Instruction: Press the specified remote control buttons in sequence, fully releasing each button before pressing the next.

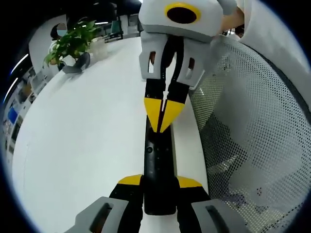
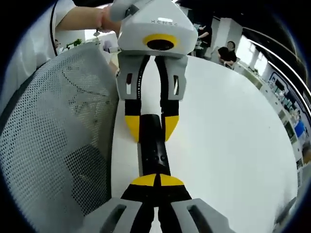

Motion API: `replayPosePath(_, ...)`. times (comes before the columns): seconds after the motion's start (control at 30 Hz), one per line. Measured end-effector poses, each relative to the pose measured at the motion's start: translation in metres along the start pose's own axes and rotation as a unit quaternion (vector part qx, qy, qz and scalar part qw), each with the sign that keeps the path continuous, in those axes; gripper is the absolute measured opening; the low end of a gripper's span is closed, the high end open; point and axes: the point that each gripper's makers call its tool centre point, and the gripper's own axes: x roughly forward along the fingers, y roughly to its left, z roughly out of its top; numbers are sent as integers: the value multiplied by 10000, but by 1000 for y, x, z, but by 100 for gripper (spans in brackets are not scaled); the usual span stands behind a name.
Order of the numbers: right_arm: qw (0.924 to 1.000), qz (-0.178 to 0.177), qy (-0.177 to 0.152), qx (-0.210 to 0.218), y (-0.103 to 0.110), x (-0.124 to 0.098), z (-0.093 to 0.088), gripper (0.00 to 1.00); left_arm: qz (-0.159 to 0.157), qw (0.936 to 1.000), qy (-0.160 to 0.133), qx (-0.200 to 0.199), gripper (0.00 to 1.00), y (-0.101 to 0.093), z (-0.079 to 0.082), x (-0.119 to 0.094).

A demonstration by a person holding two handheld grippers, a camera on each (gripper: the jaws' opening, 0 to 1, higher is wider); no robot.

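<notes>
In the left gripper view we see the left claw [image 1: 159, 183] clamped around the near end of the black remote [image 1: 158, 165] on the white desk [image 1: 82, 145], with a potted plant [image 1: 73, 43] far behind. From the right gripper view, the right claw [image 2: 157, 180], its yellow tips closed together, seems to rest on the remote's buttons, with mesh chair [image 2: 53, 126] beside.

Both views face each other closely along the remote [image 1: 158, 165] — sharing the white table [image 1: 82, 145].
</notes>
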Motion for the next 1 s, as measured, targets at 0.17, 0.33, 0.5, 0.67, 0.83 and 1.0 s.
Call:
replayPosePath(0.17,9988,110,344,-333,0,2,0,0,-31,10000,-81,-17,24,0,0,-1)
replayPosePath(0.33,9981,202,570,-83,-2,4,0,0,-44,10000,-6,50,24,0,0,0)
replayPosePath(0.5,9987,121,434,228,-2,2,-1,0,-34,10000,-47,37,24,0,0,0)
replayPosePath(0.67,9996,37,203,181,0,1,1,0,-23,10000,-76,23,24,0,0,-1)
replayPosePath(0.83,9997,165,161,40,8,6,12,0,-34,10000,-47,25,24,0,0,0)
replayPosePath(1.0,9996,232,164,-26,11,8,14,0,-25,10000,-59,25,24,0,0,-1)
